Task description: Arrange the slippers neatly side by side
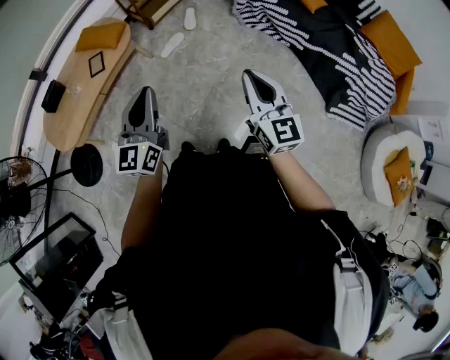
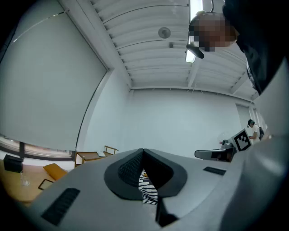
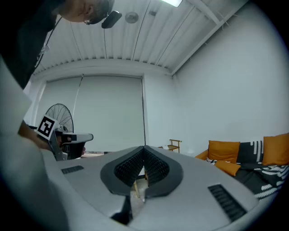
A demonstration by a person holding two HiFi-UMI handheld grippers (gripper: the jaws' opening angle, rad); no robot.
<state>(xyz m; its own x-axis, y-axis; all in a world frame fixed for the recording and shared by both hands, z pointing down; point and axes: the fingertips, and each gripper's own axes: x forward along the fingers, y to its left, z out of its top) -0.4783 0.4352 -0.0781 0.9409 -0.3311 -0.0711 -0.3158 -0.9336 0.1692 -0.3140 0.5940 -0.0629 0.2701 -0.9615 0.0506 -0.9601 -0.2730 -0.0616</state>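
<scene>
On far floor [image 1: 211,84], straight slipper [image 1: 190,18], slanted slipper [image 1: 171,45], apart — left gripper [image 1: 146,91], right gripper [image 1: 251,74] both closed.

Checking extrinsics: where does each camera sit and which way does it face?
Head view: on the head, steeply down at floor, slippers, sofa; shows torso, left gripper, right gripper.
Left gripper view: on the left gripper, level, at wall and ceiling; shows its shut jaws, person above.
Right gripper view: on the right gripper, level, at fan and sofa; shows its shut jaws, person above.
Shared: each gripper view catches the other gripper; head view has both.
</scene>
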